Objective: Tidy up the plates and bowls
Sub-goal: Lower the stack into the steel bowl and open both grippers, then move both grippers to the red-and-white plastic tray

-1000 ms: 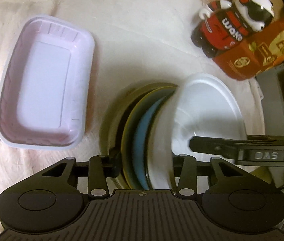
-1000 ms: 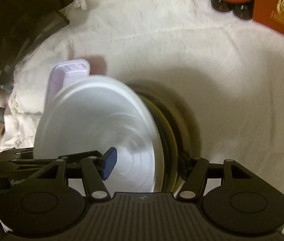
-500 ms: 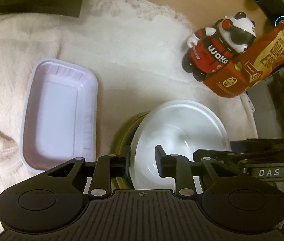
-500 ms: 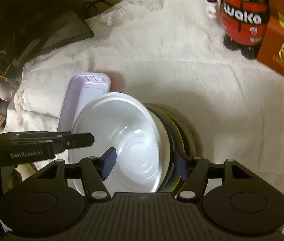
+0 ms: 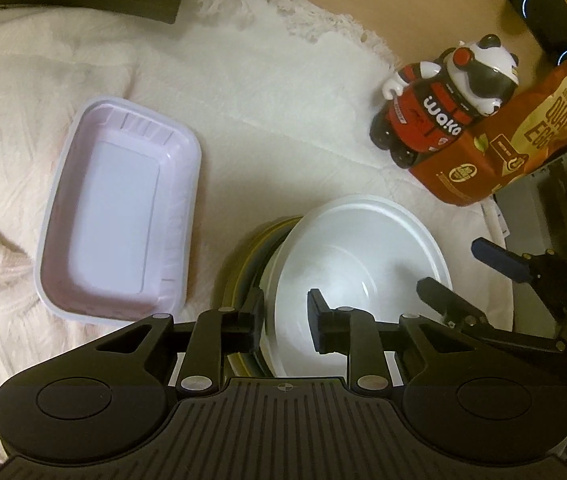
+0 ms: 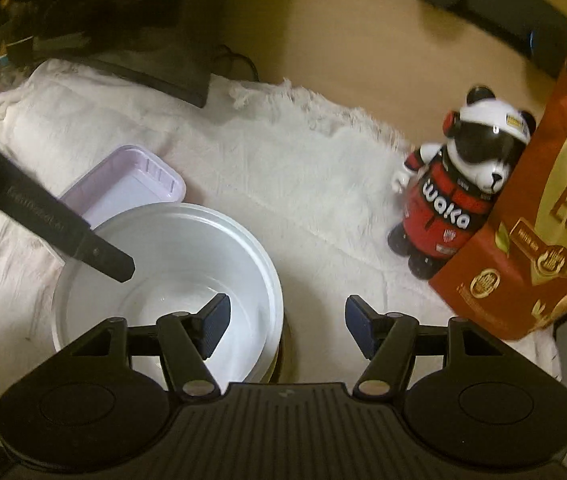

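Evidently the left gripper (image 5: 285, 320) is there to hold the near rim of the white bowl (image 5: 357, 264): one finger is outside the wall, the other inside, and the jaws are closing on that rim. Whether the pads press it yet I cannot tell. That grip looks meant to steady or lift the bowl, which sits on a stack of plates (image 5: 245, 264), so the bowl may be bound for a place of its own.

The right gripper (image 6: 285, 322) hangs open and empty, its left finger over the bowl's inside and its right finger over bare cloth (image 6: 283, 168), gripping nothing; I judge it is standing clear.

The bowl and stack rest near the cloth's front edge, right of its middle. A lilac tray (image 5: 119, 236) lies apart to their left, empty and right way up. A panda figure (image 5: 449, 100) and a red bag (image 5: 515, 136) stand at the cloth's far right corner, touching each other.

The bowl is thin, glossy white plastic, with a stepped rim and faint rings in its base. Beneath it only the plates' dark and yellowish rims show.
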Tool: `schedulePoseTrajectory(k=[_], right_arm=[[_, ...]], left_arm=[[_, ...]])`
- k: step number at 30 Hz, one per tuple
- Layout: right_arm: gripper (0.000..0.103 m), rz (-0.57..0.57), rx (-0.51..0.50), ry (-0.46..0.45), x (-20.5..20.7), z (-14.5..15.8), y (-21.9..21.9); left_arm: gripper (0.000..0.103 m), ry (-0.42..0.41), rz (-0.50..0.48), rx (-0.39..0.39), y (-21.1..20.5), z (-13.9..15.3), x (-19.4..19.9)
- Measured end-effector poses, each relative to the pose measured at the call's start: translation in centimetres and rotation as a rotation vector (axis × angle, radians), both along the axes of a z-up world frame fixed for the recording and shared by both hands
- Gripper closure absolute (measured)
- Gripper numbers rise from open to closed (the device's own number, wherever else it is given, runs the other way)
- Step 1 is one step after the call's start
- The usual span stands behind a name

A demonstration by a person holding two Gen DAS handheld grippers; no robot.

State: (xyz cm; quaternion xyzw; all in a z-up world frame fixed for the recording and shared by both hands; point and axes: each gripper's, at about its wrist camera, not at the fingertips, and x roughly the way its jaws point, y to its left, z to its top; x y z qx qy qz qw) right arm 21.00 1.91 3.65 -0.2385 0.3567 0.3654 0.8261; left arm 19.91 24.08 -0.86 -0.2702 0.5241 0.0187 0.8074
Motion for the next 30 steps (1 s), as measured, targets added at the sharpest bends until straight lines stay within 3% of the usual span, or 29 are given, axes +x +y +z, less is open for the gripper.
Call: schedulePoseTrajectory(k=[4,6,10,11,15,16,26,30], right_arm=[[0.038,-0.057,0.044,-0.021,0.3,0.6,-0.8],[0.038,-0.108,0.064,0.029,0.9,0.4,-1.1],[0.041,-0.184,0.143,0.375,3.5,-1.1,-2.6],[0.046,-0.204,0.164,0.447,4.0,-1.6,-3.0],[0.062,-0.232,0.203,0.589,4.5,-2.8,-3.3],[0.062,-0.227,0.207,0.607,4.4,-2.8,-3.1],[0.062,-0.227,0.214,0.598,3.6,-2.2,-3.3],[0.062,-0.224,0.204,0.522,3.3,-1.6,-3.3]], left_arm=[[0.077,0.000,0.013,0.000,-0.1,0.0,-0.2],[0.077,0.001,0.020,-0.004,0.0,0.0,-0.3],[0.077,0.008,0.032,-0.016,0.1,0.0,-0.7],[0.077,0.009,0.035,-0.015,0.2,0.0,-0.8],[0.077,0.009,0.041,-0.038,0.3,-0.1,-1.0],[0.077,0.005,0.042,-0.033,0.2,0.0,-0.9],[0.077,0.000,0.047,-0.026,0.3,0.1,-0.4],[0.077,-0.016,0.049,-0.046,0.5,0.5,-0.7]])
